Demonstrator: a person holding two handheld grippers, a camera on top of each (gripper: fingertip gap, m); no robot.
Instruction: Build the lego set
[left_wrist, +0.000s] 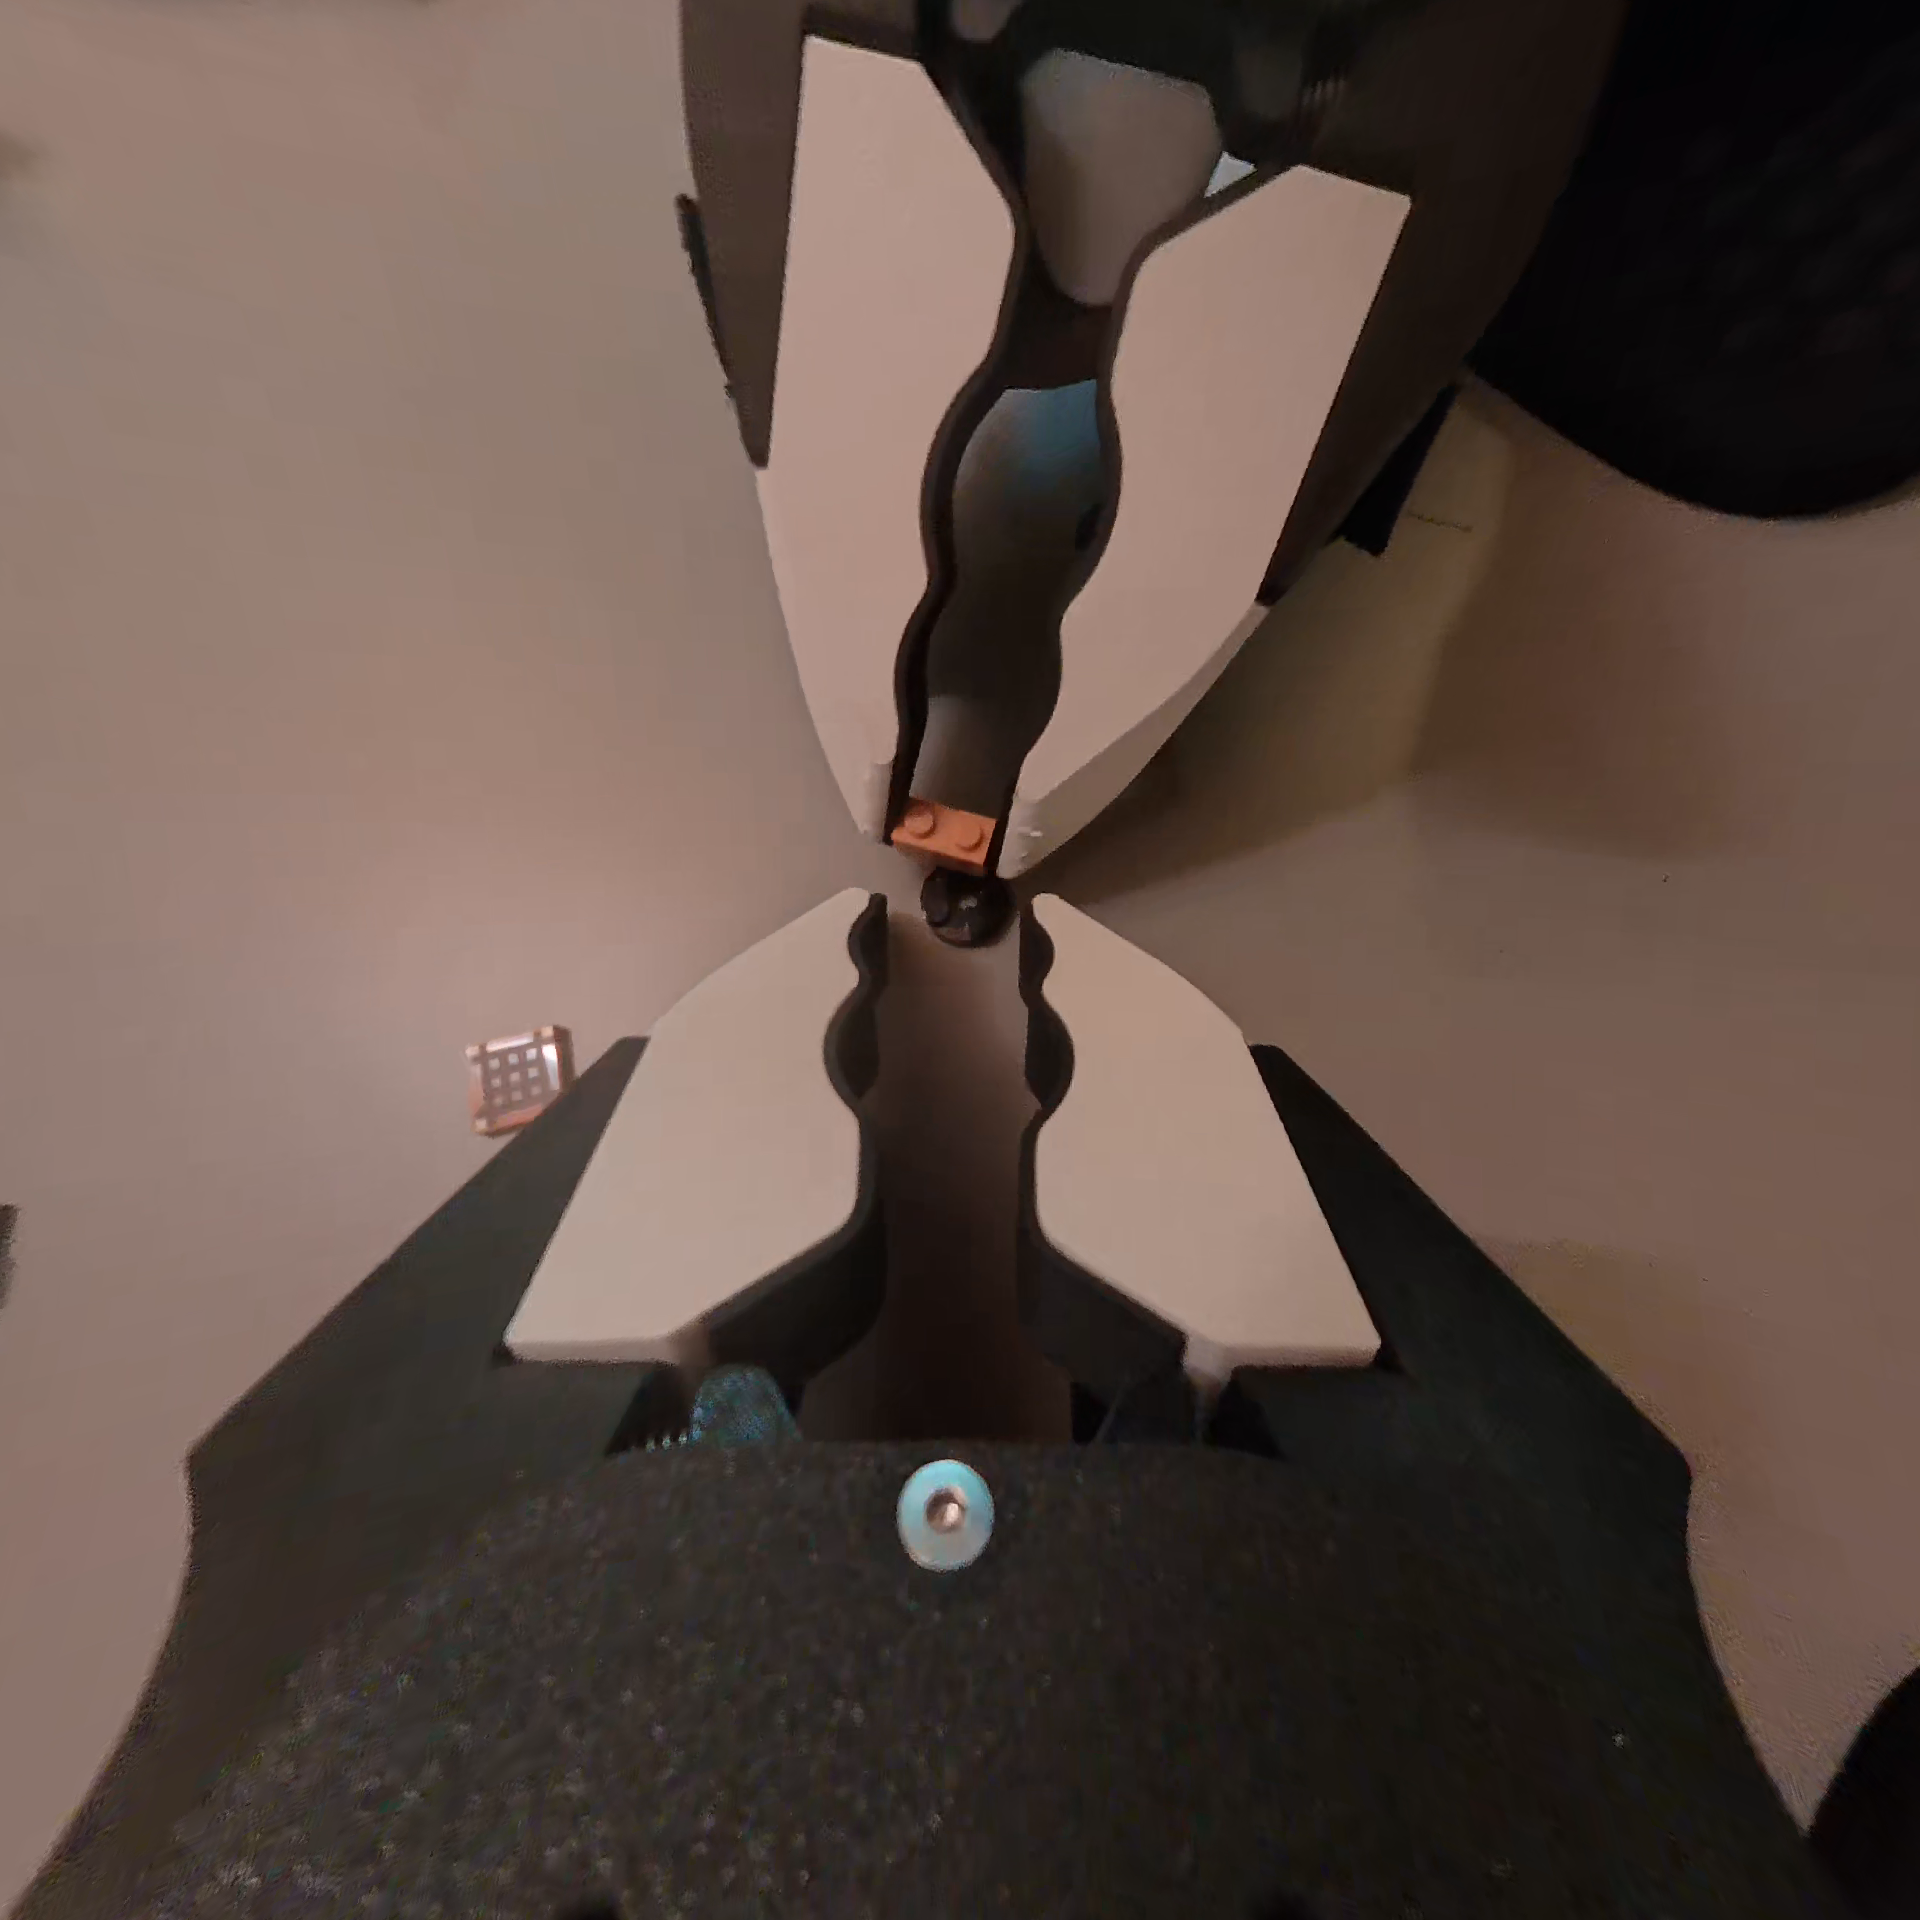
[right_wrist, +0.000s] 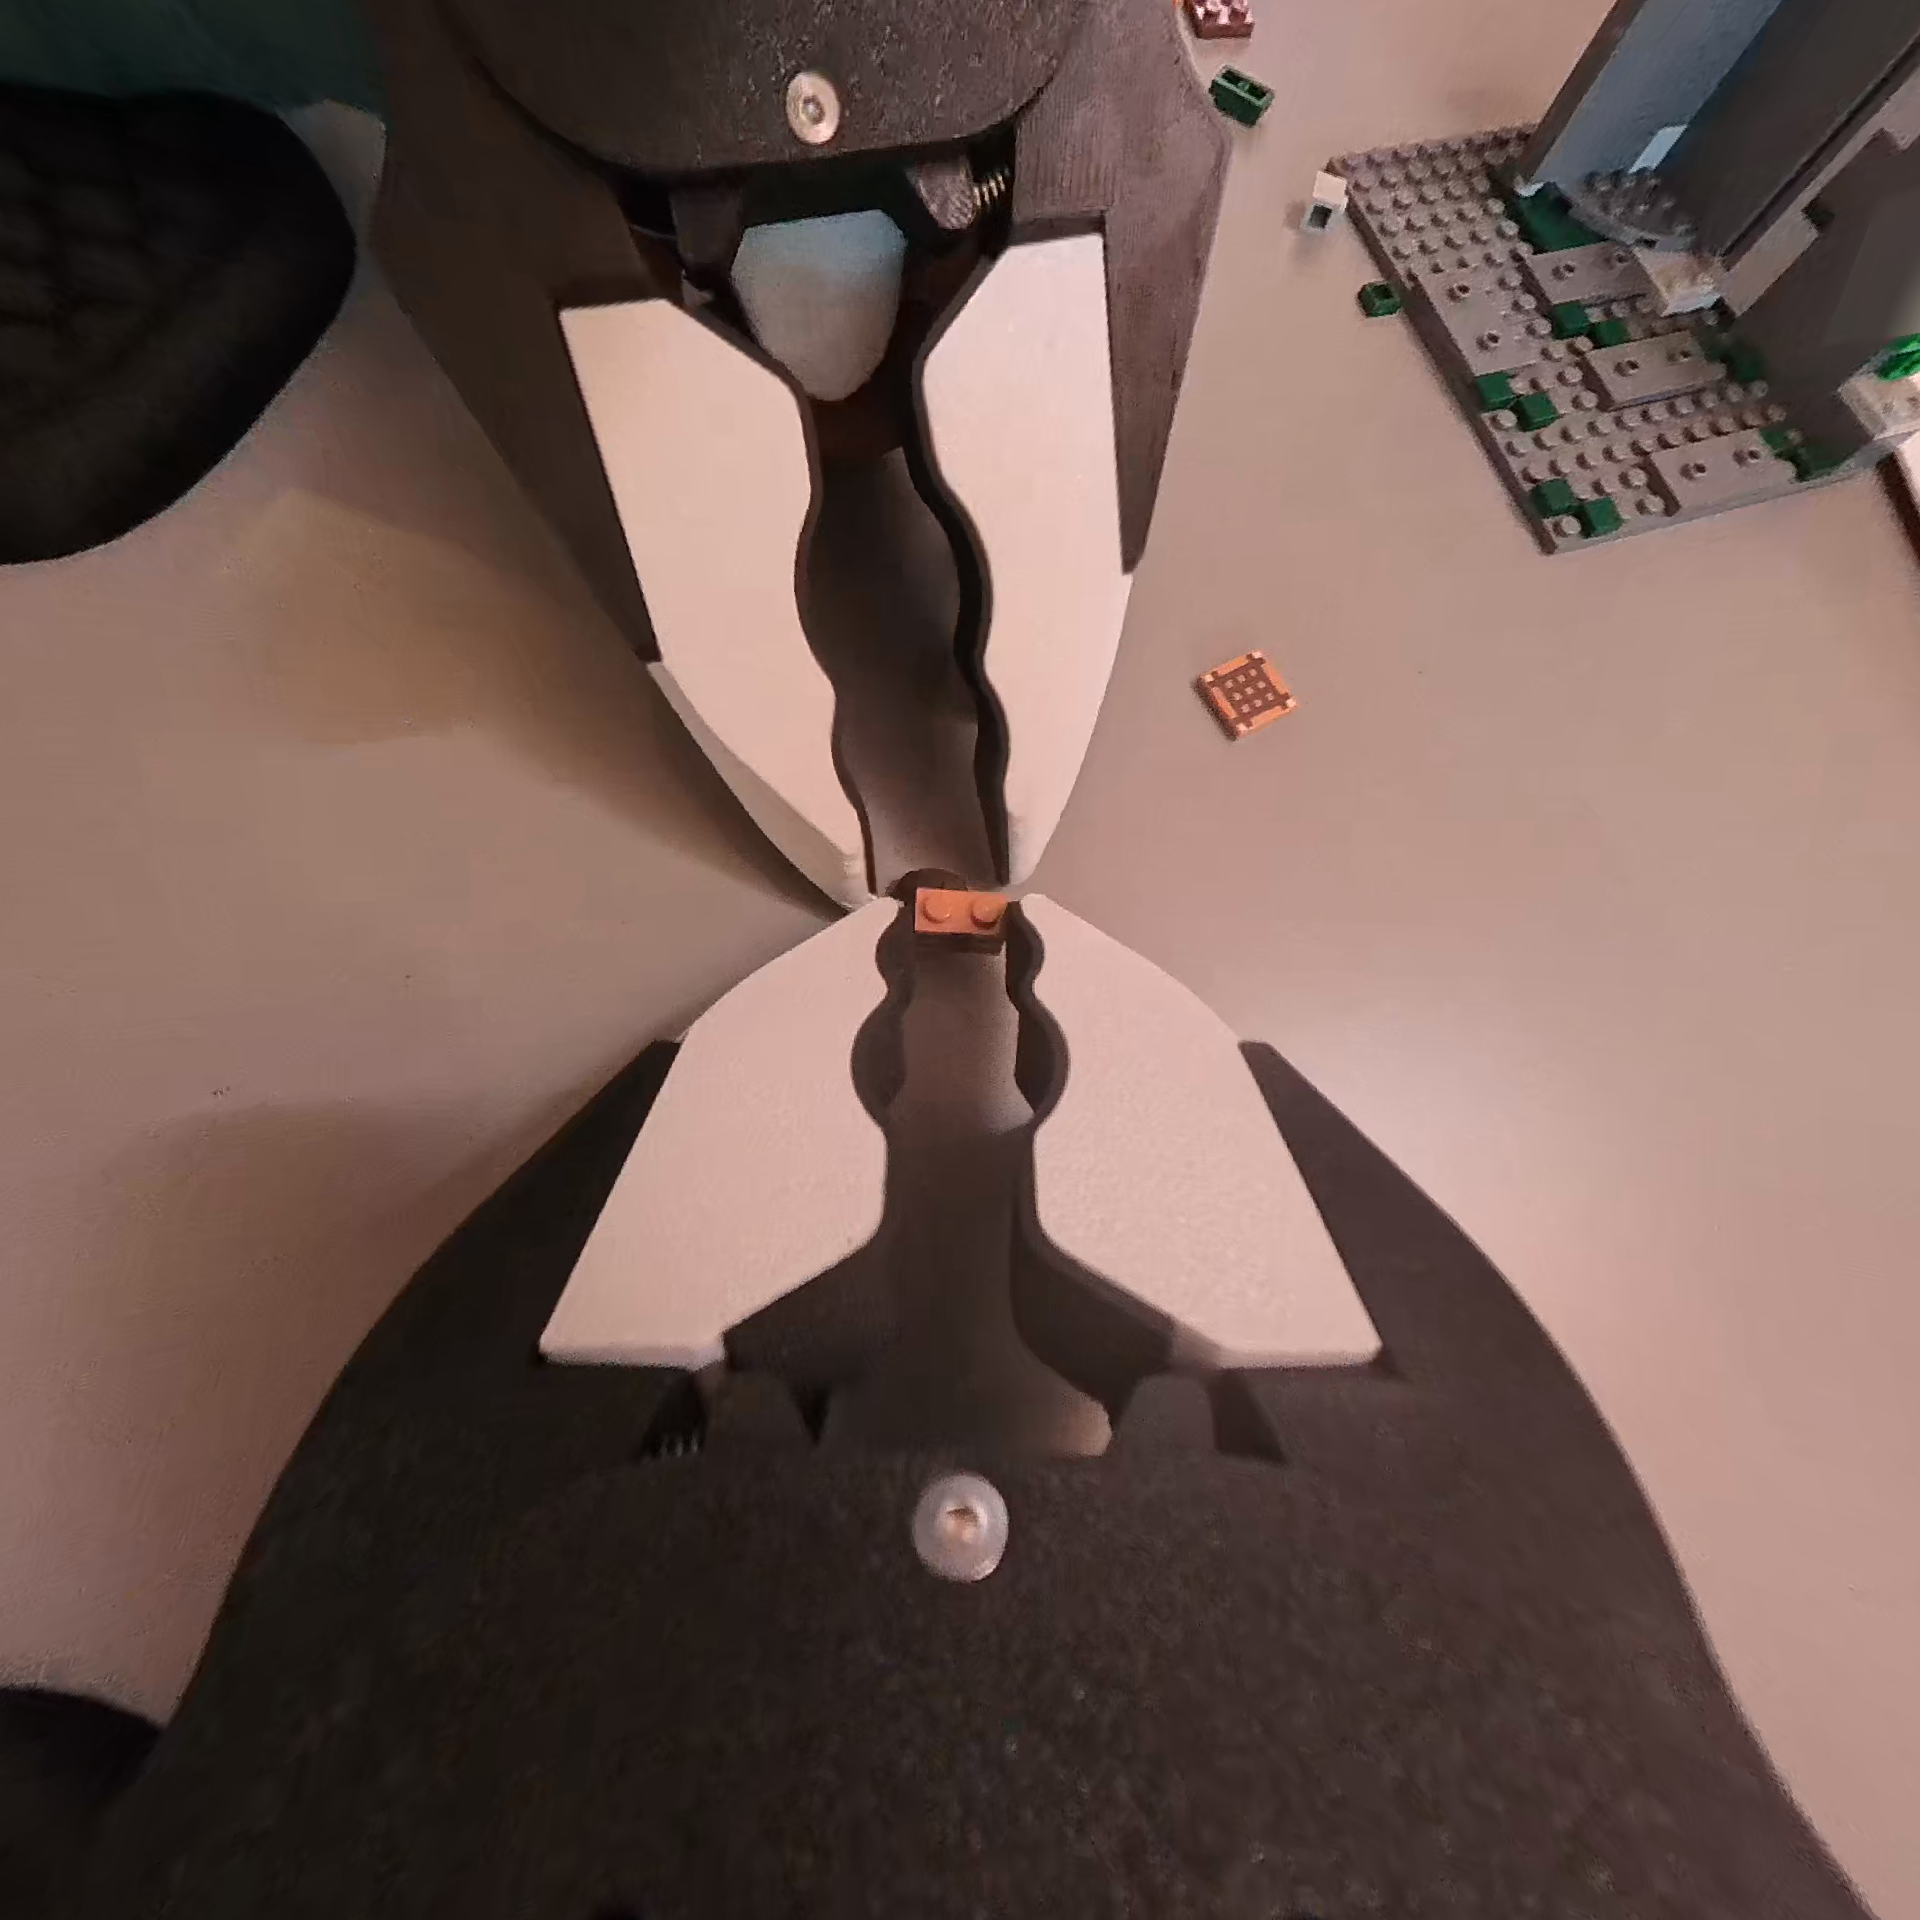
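Holding the orange 2-stud plate (right_wrist: 959, 921) pinched in my right gripper (right_wrist: 958, 914), tip-to-tip w/ the left gripper (left_wrist: 951, 920), whose fingers sit apart around a black round piece (left_wrist: 961, 914) touching the plate; can't tell if it's gripped. Bare table (right_wrist: 1455, 1039) around the plate; tan grille tile (right_wrist: 1247, 694) nearby, grey lego build (right_wrist: 1621, 343) beyond it.

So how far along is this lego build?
Done: a grey baseplate carries green bricks and a tower. In hand: right gripper holds an orange brick, left gripper a black round piece, nearly joined. Left: the grid tile lies loose.
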